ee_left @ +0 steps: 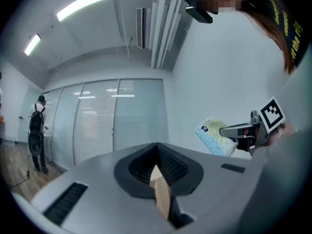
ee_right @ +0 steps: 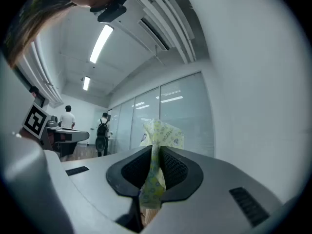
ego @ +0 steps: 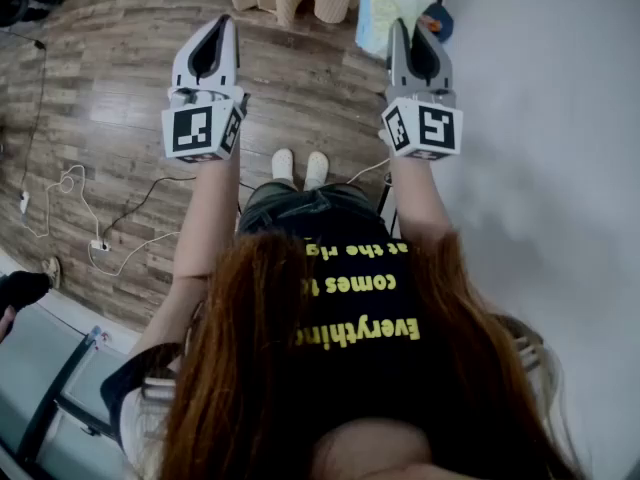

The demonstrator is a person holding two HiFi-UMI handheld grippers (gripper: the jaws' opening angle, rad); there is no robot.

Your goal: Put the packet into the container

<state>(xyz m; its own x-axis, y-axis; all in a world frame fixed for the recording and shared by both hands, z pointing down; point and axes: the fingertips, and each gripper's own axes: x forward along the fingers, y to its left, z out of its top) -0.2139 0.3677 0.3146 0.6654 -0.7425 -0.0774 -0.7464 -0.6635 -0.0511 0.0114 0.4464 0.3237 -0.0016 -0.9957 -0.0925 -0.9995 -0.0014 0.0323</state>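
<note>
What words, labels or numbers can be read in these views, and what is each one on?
"Everythin": yellow print on the person's black shirt, upside down in the head view, its end under hair.
"comes": next line of that print.
Third line: partly folded away, unreadable.
Packet: blue logo, too blurred to read.
Marker cubes: patterns only, no words.

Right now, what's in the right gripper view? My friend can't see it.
The right gripper is shut on a pale yellow-green patterned packet. Behind it are a glass wall and two people standing far off at the left.
</note>
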